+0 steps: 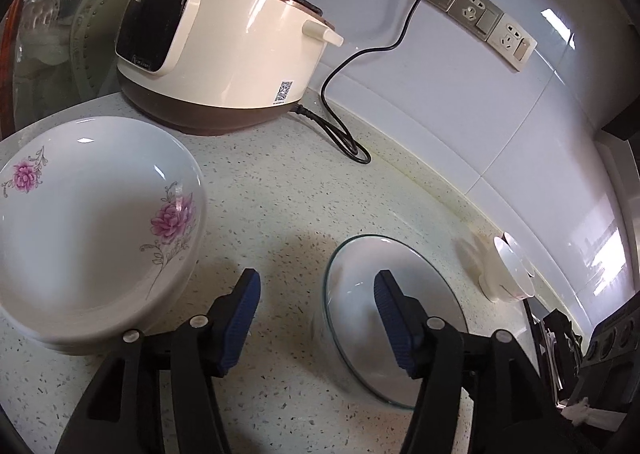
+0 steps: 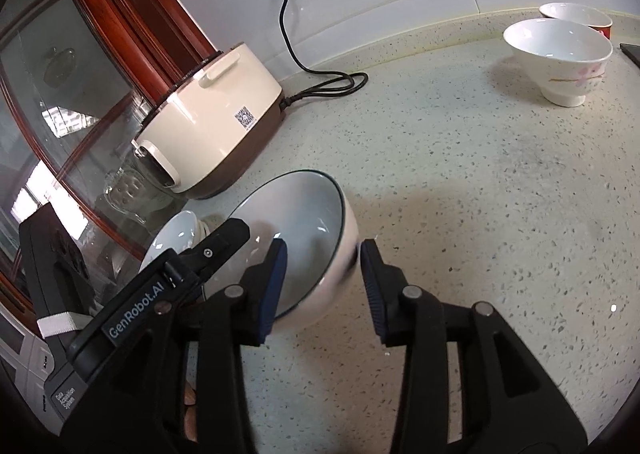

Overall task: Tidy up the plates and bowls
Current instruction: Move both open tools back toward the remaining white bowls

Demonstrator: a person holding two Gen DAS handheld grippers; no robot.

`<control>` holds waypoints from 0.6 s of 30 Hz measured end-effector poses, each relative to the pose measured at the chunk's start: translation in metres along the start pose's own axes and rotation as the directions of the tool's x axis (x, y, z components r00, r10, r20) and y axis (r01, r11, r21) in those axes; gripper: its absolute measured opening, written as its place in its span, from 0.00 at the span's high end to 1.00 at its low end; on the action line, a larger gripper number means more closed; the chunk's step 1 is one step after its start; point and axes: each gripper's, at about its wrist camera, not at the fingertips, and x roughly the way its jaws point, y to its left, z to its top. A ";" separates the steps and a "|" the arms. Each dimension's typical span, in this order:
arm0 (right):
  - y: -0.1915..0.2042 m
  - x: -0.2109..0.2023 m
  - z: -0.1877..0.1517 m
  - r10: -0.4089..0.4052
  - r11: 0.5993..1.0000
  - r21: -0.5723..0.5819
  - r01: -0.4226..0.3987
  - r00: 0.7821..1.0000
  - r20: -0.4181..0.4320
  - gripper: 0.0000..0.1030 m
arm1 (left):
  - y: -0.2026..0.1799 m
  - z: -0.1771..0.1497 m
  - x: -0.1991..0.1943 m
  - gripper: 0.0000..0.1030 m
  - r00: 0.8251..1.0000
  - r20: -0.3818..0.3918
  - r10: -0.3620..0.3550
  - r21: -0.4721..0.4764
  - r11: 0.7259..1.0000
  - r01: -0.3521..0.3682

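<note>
Bowl [image 2: 304,238] rim between parted right hand-held gripper [image 2: 324,286] pads; left hand-held gripper [image 1: 316,318] parted; flowered plates [image 1: 96,238] left-view only.

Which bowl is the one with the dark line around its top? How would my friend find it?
Start at the big cream rice cooker by the wall. On the speckled counter in front of it sits a white bowl, beside the stack of flowered plates. It alone has a thin dark rim; the two small bowls farther off have plain white rims.
</note>
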 end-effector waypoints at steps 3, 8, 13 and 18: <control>-0.002 -0.004 0.001 0.012 1.000 0.015 -0.012 1.000 0.013 0.54 | -0.001 -0.001 -0.003 0.34 1.000 0.016 0.000 0.007 1.000 0.000; -0.009 -0.009 0.004 0.040 0.998 0.056 -0.042 0.999 0.032 0.46 | -0.003 0.000 -0.008 0.28 0.999 0.049 -0.009 0.017 1.000 0.008; -0.023 -0.019 0.007 0.093 0.988 0.120 -0.101 0.993 0.069 0.37 | -0.008 -0.002 -0.018 0.26 0.995 0.101 -0.004 0.039 0.999 0.000; -0.053 -0.042 0.018 0.048 0.984 0.162 -0.068 0.991 0.127 0.30 | -0.036 -0.006 -0.040 0.17 0.981 0.192 0.019 0.131 0.990 -0.045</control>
